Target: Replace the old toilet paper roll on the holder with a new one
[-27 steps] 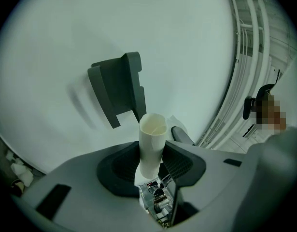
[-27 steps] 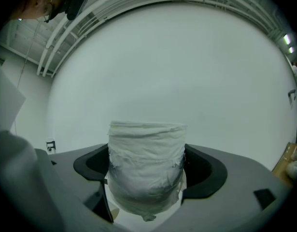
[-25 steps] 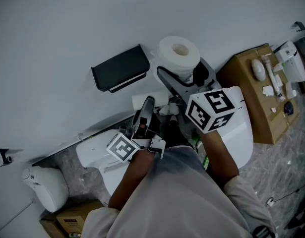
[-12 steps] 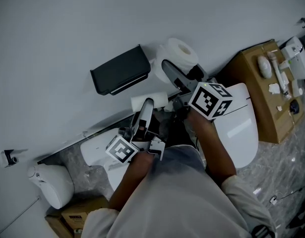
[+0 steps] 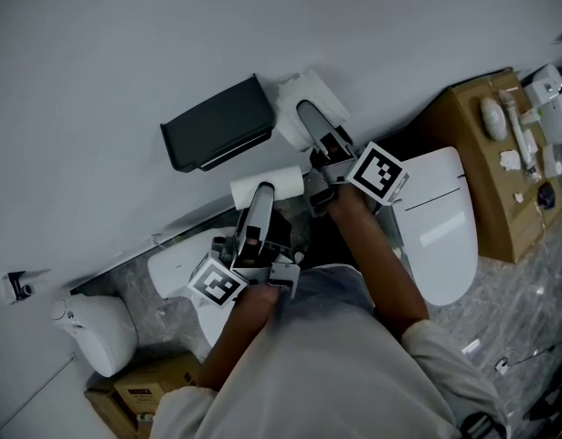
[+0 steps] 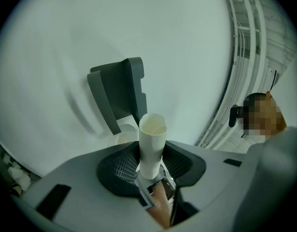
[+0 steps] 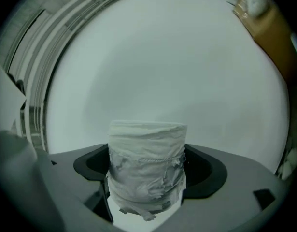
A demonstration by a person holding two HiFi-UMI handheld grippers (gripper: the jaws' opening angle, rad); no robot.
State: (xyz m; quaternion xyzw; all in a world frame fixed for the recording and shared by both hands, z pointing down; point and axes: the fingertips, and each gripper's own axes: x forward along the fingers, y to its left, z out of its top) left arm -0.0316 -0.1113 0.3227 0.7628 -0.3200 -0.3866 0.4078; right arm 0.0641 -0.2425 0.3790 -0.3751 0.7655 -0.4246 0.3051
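1. Holder (image 5: 217, 133): a dark, box-shaped toilet paper holder fixed to a pale wall (image 5: 125, 44), seen from above. Every place below is given from it.
2. Left gripper (image 5: 262, 193): just below the holder's right end. Its jaws are about half closed and clamp an empty tube (image 5: 267, 179), pale and bare of paper. In the left gripper view the tube stands up between the jaws with its open end toward the holder, which rises just behind it.
3. Right gripper (image 5: 310, 117): just right of the holder's right end, close to the wall. Its jaws stand wide and grip a full new toilet paper roll (image 5: 297, 97). The right gripper view shows the roll's outer wrap as ragged and torn.
4. Roll and tube are near each other but apart, the roll nearer the wall.
5. Toilet (image 5: 440, 227): white, well to the lower right of the holder.
6. Cardboard box (image 5: 477, 144): farther right of the holder than the toilet, with small items on top that are too small to name.
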